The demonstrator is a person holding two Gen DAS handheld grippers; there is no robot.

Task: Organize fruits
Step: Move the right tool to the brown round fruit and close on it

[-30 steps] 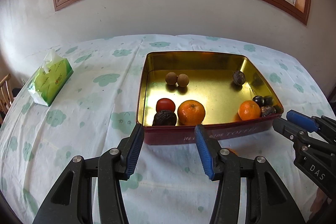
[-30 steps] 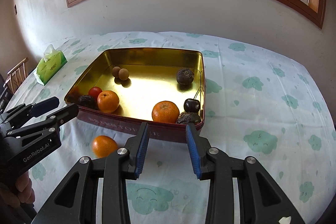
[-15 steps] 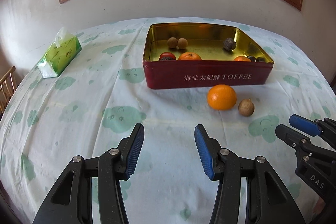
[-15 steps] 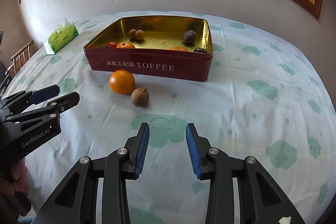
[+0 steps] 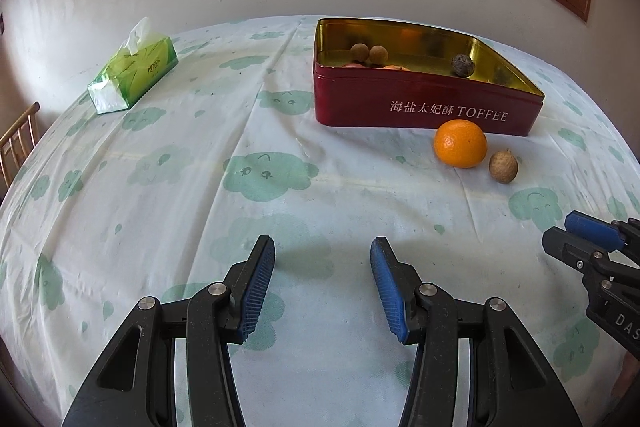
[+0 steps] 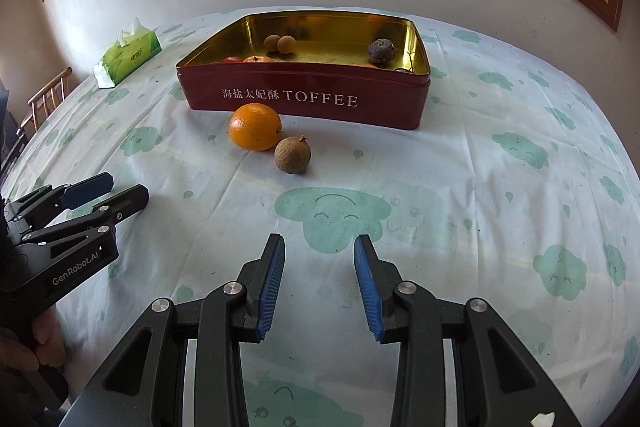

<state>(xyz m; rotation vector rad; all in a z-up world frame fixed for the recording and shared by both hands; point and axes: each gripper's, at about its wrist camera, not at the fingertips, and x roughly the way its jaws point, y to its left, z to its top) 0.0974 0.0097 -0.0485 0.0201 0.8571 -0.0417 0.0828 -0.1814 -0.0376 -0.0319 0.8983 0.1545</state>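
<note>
A red TOFFEE tin (image 5: 424, 103) (image 6: 312, 99) with a gold inside holds several fruits, among them two small brown ones (image 6: 280, 43) and a dark wrinkled one (image 6: 381, 51). An orange (image 5: 460, 143) (image 6: 255, 126) and a small brown fruit (image 5: 503, 167) (image 6: 292, 155) lie on the tablecloth in front of the tin. My left gripper (image 5: 322, 255) is open and empty, low over the cloth, well short of the fruits. My right gripper (image 6: 319, 251) is open and empty, near the brown fruit's front. Each gripper shows in the other's view (image 6: 108, 193) (image 5: 576, 233).
A green tissue pack (image 5: 134, 73) (image 6: 128, 53) lies at the far left of the table. A wooden chair (image 6: 48, 101) stands beyond the left table edge. A white wall with a window sill rises behind the table.
Both grippers have pulled back and dropped from over the tin to low over the cloth. The orange and small brown fruit in front of the tin have come into view.
</note>
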